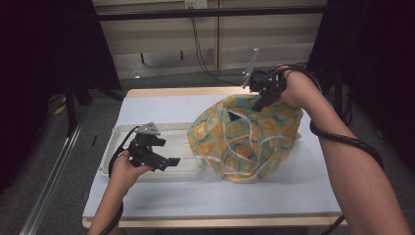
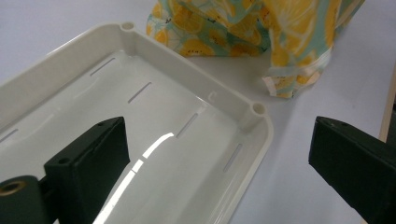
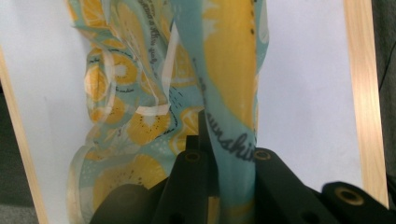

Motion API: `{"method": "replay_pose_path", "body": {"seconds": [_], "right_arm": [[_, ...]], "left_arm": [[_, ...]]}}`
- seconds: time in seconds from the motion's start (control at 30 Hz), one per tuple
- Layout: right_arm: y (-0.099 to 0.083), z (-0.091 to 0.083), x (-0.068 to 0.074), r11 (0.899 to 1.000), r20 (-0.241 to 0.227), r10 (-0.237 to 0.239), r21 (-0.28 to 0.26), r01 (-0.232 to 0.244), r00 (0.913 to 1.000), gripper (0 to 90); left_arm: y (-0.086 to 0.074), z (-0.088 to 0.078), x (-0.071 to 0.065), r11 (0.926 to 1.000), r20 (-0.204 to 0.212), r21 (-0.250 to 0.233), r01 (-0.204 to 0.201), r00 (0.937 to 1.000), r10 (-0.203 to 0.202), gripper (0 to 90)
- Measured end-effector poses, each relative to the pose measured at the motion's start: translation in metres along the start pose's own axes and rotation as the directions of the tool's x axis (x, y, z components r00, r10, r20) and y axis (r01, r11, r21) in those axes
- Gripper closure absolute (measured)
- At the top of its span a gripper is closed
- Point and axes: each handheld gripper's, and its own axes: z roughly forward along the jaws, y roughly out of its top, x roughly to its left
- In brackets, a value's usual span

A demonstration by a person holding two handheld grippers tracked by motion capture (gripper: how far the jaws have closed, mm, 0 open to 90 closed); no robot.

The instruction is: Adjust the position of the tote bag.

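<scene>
Table [image 1: 161,196]: pale lavender-white top with a light wooden edge, seen from above.

Tray [image 1: 113,147]: shallow, cream-white, rectangular, lying flat on the left half of the table; narrow slots in its glossy floor, small round posts at the corners — nothing inside it in the left gripper view [image 2: 196,70].

Cloth [image 1: 244,139]: teal fabric printed with yellow-orange citrus slices and trimmed with pale strips, heaped on the table just right of the tray, its left fringe reaching the tray's right end. Top pulled up into a peak at the far right side. Lettering visible on one teal fold in the right gripper view [image 3: 224,84]. Lower folds visible beyond the tray's far rim in the left gripper view [image 2: 243,28].

Left gripper [image 1: 166,160]: held in the left hand [image 1: 125,169] above the near right part of the tray, pointing right toward the cloth. Jaws spread wide apart, nothing between them — one over the tray floor, the other over the bare table past the tray's corner [image 2: 219,163].

Right gripper [image 1: 262,100]: held in the right hand [image 1: 293,88] at the far side of the cloth, angled down into its peak. Jaws pinched tight on a teal fold of the fabric [image 3: 229,158], lifting it off the heap.
</scene>
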Motion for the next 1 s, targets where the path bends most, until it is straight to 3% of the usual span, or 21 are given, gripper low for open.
{"method": "replay_pose_path", "body": {"seconds": [0.27,0.33,0.47,0.57,0.6,0.67,0.8,0.83,0.9,1.0], "right_arm": [[-0.002,0.0,-0.003,1.0,-0.002,0.014,-0.005,-0.014,0.9999,84.3],[-0.004,0.001,-0.005,1.0,0.005,0.008,-0.011,-0.008,1.0,78.0],[-0.01,0.0,-0.007,0.998,-0.001,0.063,-0.016,-0.063,0.998,69.0],[-0.015,-0.002,-0.006,0.997,0.021,0.078,-0.015,-0.078,0.9967,55.1],[-0.017,-0.004,-0.006,0.995,0.025,0.103,-0.016,-0.103,0.9943,55.2],[-0.022,-0.008,-0.005,0.987,0.041,0.159,-0.017,-0.158,0.9865,46.2],[-0.035,-0.019,-0.001,0.979,0.065,0.203,-0.041,-0.201,0.977,39.3],[-0.039,-0.022,0.0,0.973,0.06,0.23,-0.046,-0.227,0.9714,39.6],[-0.046,-0.025,0.003,0.971,0.063,0.236,-0.054,-0.233,0.9697,37.4],[-0.054,-0.028,0.007,0.96,0.079,0.278,-0.051,-0.275,0.9573,36.9]], "left_arm": [[0.004,-0.004,0.0,0.9998,0.006,-0.017,-0.005,1.0,0.005,4.9],[0.006,-0.004,-0.001,0.9998,0.003,-0.016,-0.01,0.9999,0.01,5.0],[0.012,-0.006,-0.004,0.9997,0.013,-0.016,-0.018,0.9998,0.018,4.9],[0.019,-0.006,-0.006,0.9995,0.019,-0.019,-0.024,0.9995,0.024,4.7],[0.022,-0.006,-0.007,0.9993,0.019,-0.018,-0.031,0.9993,0.032,4.7],[0.026,-0.003,-0.008,0.9993,0.03,-0.022,-0.032,0.999,0.032,4.5],[0.036,0.002,-0.013,0.9982,0.059,-0.017,-0.058,0.9966,0.058,4.3],[0.039,0.002,-0.014,0.9983,0.054,-0.007,-0.058,0.9968,0.059,4.3],[0.043,0.005,-0.015,0.9988,0.055,-0.004,-0.049,0.9973,0.049,5.0],[0.051,0.006,-0.016,0.9981,0.061,0.001,-0.062,0.9963,0.061,5.6]]}}
